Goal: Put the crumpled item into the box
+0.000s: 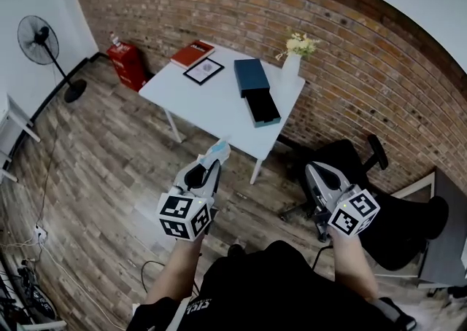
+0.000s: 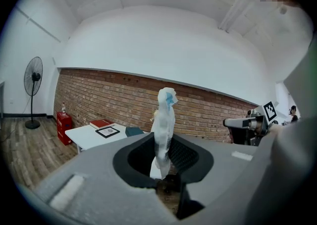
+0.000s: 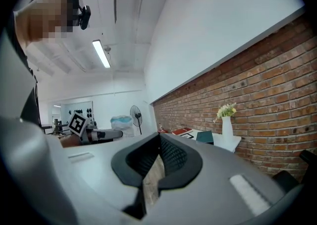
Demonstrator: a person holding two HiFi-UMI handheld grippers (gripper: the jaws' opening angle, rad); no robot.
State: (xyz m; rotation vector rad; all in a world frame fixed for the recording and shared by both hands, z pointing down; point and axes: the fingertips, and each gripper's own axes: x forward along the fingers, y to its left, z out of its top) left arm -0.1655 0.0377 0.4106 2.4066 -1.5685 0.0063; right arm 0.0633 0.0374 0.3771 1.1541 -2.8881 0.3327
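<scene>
My left gripper (image 1: 211, 164) is shut on the crumpled item (image 1: 217, 150), a white wad with a blue patch. In the left gripper view the crumpled item (image 2: 164, 130) stands upright between the jaws of the left gripper (image 2: 161, 150) and sticks out well past them. It hangs over the wood floor, short of the white table (image 1: 211, 103). On that table lies the open dark box (image 1: 262, 108), with its teal lid (image 1: 251, 76) beside it. My right gripper (image 1: 316, 170) is held to the right, shut with nothing in it; the same shows in the right gripper (image 3: 157, 144) view.
Also on the table are a red book (image 1: 193, 53), a framed picture (image 1: 203, 71) and a white vase of flowers (image 1: 292, 65). A black office chair (image 1: 350, 169) stands right of the table. By the far-left wall are a floor fan (image 1: 42, 41) and a red canister (image 1: 126, 64).
</scene>
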